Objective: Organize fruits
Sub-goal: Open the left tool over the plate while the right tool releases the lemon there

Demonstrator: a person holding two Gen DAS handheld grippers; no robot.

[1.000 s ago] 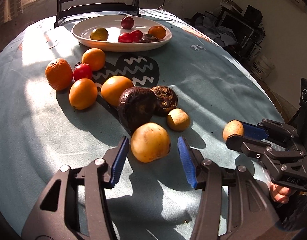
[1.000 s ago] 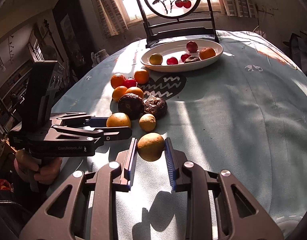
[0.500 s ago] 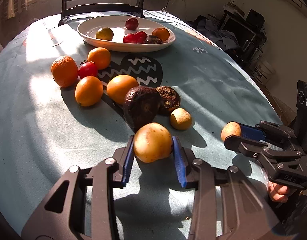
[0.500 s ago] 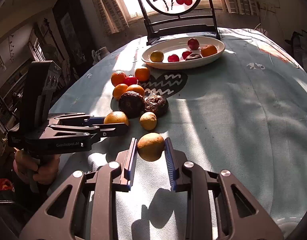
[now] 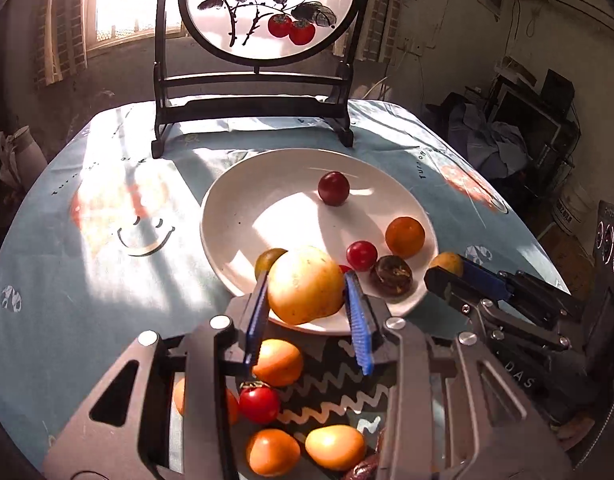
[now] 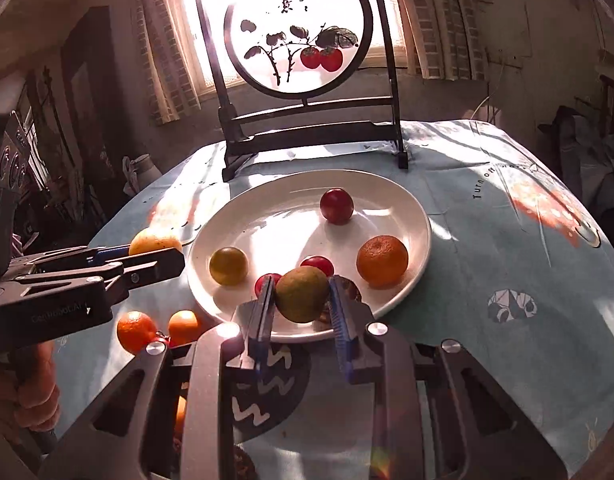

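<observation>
My left gripper point(image 5: 307, 288) is shut on a large yellow fruit point(image 5: 305, 284) and holds it over the near rim of the white plate point(image 5: 235, 208). My right gripper point(image 6: 301, 296) is shut on a smaller yellow-green fruit point(image 6: 303, 294) above the plate's point(image 6: 403, 196) near rim. The plate holds a dark red fruit point(image 6: 337, 205), an orange point(image 6: 382, 260), a yellow-green fruit point(image 6: 228, 265), small red tomatoes point(image 5: 361, 255) and a dark brown fruit point(image 5: 391, 275). The right gripper also shows in the left wrist view point(image 5: 451, 272); the left one shows in the right wrist view point(image 6: 159, 256).
Loose oranges point(image 5: 277, 362), a red tomato point(image 5: 259, 403) and more orange fruits point(image 5: 335, 446) lie on the blue tablecloth point(image 5: 107, 280) below my left gripper. A black-framed round screen point(image 5: 263, 8) stands behind the plate. Two oranges point(image 6: 137, 330) lie left of the plate.
Both grippers have lifted their fruits off the cloth and carried them forward to the plate's near rim. The loose fruit pile now lies beneath and behind the fingers.
</observation>
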